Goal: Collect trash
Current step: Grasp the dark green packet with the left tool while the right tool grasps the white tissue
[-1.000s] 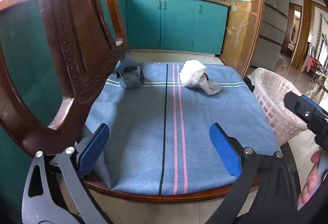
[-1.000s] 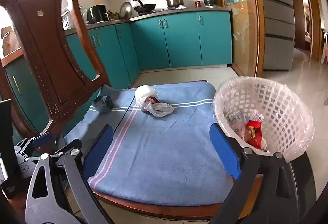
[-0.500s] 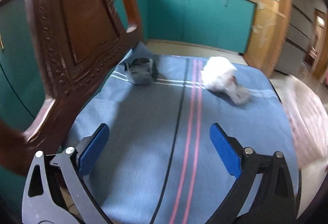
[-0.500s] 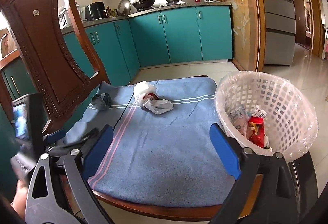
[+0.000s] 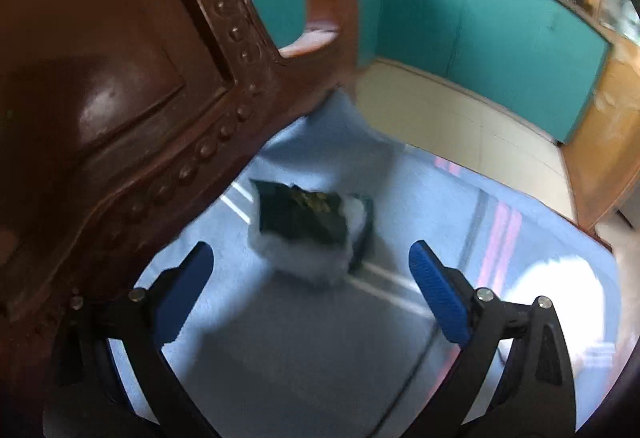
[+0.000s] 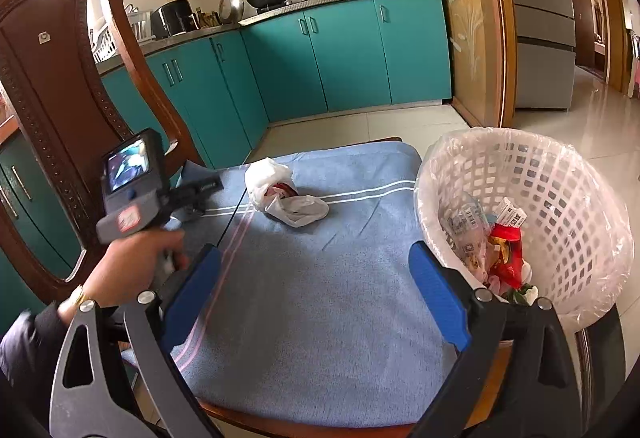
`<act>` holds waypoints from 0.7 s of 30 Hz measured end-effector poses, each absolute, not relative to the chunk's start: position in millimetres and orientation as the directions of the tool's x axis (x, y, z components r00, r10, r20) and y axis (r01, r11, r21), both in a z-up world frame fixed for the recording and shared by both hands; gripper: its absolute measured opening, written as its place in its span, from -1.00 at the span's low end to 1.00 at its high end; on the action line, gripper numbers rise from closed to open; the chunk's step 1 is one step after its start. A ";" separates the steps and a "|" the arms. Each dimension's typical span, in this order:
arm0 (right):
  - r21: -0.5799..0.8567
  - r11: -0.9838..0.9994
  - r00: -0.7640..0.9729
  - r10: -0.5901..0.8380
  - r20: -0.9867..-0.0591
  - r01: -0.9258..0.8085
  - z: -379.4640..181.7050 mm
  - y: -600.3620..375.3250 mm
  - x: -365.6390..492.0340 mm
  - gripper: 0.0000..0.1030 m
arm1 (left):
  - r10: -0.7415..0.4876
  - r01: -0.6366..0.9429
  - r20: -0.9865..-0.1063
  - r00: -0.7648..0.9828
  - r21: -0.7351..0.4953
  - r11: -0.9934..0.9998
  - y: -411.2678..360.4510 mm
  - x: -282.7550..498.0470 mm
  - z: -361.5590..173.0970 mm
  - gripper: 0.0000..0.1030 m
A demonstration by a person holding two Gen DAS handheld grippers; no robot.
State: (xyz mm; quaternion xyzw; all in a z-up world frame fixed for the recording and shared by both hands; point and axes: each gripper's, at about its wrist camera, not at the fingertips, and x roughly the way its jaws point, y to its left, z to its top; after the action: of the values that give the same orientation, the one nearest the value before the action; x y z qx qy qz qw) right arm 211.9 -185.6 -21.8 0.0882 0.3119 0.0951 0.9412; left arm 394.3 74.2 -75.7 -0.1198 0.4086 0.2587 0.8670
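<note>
We find nothing legible. Packets in the basket carry print and code squares, too small to read. A red sticker on the left gripper's handle has marks we cannot make out. The chair back bears a small plate, unreadable.

- Your wooden table is covered by a blue striped cloth.
- On the cloth lie a dark crumpled wrapper and a white plastic bag.
- A white basket stands at its right edge.
</note>
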 end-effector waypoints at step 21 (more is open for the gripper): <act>0.113 0.970 0.689 0.232 -0.686 -0.215 -53.7 -110.5 345.0 0.80 | -0.126 0.006 -0.584 0.802 -0.203 0.979 29.9 205.6 22.1 -0.04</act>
State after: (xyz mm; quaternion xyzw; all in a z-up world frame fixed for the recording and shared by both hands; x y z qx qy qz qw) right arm 345.0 -110.5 -53.7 0.0117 0.3751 0.1217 0.9189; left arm 205.6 29.9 22.1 -0.0962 0.3126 -0.0348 0.9444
